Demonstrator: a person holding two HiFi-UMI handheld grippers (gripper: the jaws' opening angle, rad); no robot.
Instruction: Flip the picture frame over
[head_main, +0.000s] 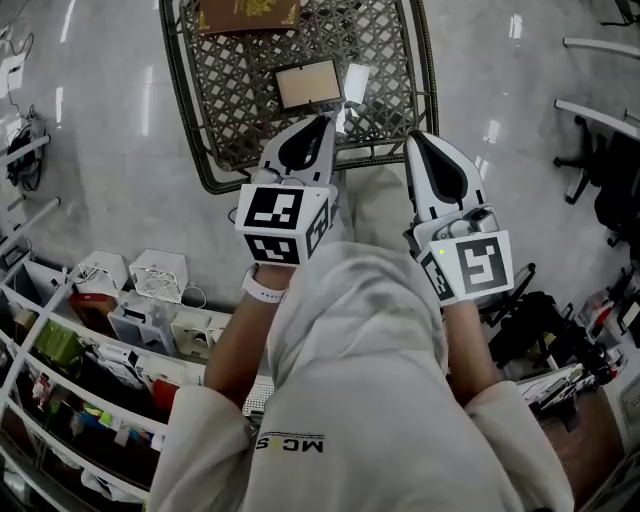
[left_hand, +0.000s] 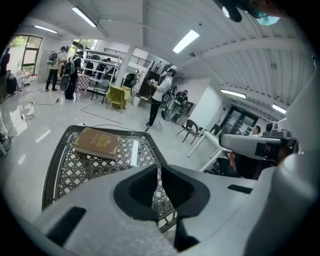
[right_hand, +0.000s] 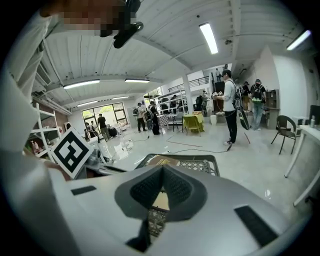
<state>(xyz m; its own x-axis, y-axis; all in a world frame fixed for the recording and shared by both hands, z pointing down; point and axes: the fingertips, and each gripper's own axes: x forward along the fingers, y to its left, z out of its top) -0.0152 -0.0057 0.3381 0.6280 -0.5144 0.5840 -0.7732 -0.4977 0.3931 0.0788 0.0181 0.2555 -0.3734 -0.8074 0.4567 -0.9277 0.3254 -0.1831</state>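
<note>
The picture frame (head_main: 309, 85), a light panel in a thin dark border, lies flat on a dark lattice table (head_main: 215, 150). My left gripper (head_main: 328, 120) hangs just short of the frame's near edge, its jaws shut and empty. My right gripper (head_main: 413, 137) is off to the frame's right over the table's near rim, also shut on nothing. In the left gripper view the closed jaws (left_hand: 160, 167) point over the lattice top (left_hand: 52, 170). A tan patch of the frame (right_hand: 160, 200) shows in the gap below the right gripper's tips (right_hand: 163, 167).
A brown book (head_main: 248, 12) lies at the table's far end (left_hand: 97, 142). A white card (head_main: 355, 80) rests beside the frame. Shelves with boxes (head_main: 130, 310) stand at lower left, an office chair (head_main: 600, 170) at right. Several people stand far across the room.
</note>
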